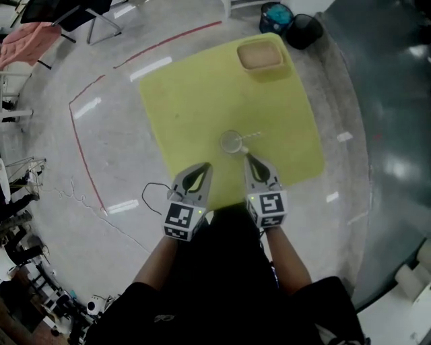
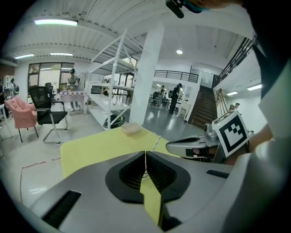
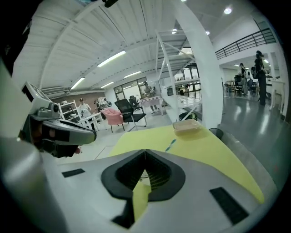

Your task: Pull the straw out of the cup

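Note:
A clear cup stands near the front middle of the yellow table. A thin straw leans out of it to the right. The straw also shows just past the left jaws, and the straw pokes up beyond the right jaws. My left gripper is at the table's near edge, left of the cup, jaws pressed together and empty. My right gripper is just below and right of the cup, also shut with nothing held. The jaws hide the cup in both gripper views.
A tan shallow box sits at the table's far right corner. A dark bag and a blue object lie on the floor beyond it. A black cable trails on the floor at left. Chairs and a white rack stand farther off.

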### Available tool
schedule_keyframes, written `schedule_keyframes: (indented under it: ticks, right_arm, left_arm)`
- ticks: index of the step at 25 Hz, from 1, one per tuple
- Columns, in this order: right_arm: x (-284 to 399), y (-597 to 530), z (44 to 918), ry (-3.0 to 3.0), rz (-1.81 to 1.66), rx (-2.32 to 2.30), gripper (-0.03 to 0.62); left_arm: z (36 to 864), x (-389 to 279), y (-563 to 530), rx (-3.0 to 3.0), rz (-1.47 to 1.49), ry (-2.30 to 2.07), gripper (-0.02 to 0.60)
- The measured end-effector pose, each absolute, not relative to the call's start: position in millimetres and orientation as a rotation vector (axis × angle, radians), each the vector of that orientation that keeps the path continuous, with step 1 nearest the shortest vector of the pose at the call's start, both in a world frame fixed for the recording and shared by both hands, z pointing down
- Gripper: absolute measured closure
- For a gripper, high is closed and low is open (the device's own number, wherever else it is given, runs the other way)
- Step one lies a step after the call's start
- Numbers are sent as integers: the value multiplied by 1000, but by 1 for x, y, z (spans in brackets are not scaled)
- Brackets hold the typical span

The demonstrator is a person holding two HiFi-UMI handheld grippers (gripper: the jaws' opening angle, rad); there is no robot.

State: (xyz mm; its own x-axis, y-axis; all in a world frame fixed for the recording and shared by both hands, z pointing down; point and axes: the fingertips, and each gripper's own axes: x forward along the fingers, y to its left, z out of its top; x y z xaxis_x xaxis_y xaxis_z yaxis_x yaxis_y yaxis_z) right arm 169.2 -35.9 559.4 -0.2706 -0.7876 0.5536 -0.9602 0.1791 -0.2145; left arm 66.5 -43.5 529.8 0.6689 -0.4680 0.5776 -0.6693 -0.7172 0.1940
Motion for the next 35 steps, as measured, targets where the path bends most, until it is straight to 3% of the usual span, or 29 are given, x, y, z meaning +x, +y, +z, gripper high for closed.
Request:
schedule_keyframes:
  ticks: [29,30,32,35]
  right_arm:
    - [177,-62,608,-2175,887,1619,574]
    - [177,-62,609,-2180,903,1625,567]
    - [176,-63,613,-2191,940,1628,484]
    - [178,-66,616,-2191,970,1641,470]
  left_arm:
    - [561,61,-45,2393,715,-1004,535]
    - [561,62,-44,2394,717,-1002,535]
    - [561,62,-43,2397,721,-1000,535]
    - [560,63,-42,2399,722,-1001,535]
